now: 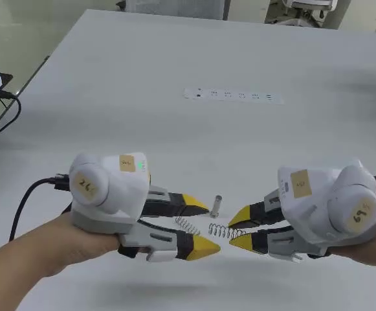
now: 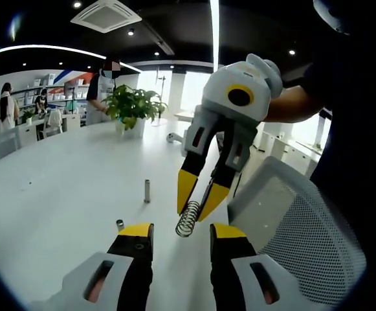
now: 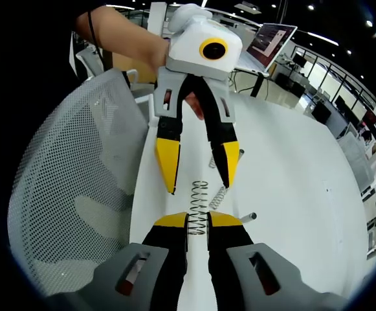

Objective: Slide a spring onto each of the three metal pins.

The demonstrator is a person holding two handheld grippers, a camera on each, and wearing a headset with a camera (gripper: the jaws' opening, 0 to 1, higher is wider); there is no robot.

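Presently the right gripper's (image 3: pixel 197 221) two jaws are pressed together on one end of a spring (image 3: pixel 199 197), whose free coils stick out past the yellow tips. Facing it, the left gripper's (image 2: pixel 182 231) jaws stand spread apart with nothing between them. The held spring hangs just on the person's side of an upright metal pin (image 1: pixel 217 205) that stands on the white table (image 1: pixel 175 129). The right gripper's tips come in from the right of that pin and the left gripper's from its left. A second spring (image 1: pixel 186 225) lies loose on the table, near the pin and just beside the left gripper's tips. A second pin (image 2: pixel 120 225) sits close to the first one, near a left fingertip. Well beyond the pin, a white power strip (image 1: pixel 233 96) lies flat on the table. On the person's side of the pin, off the table's edge, is a mesh chair (image 3: pixel 71 181).
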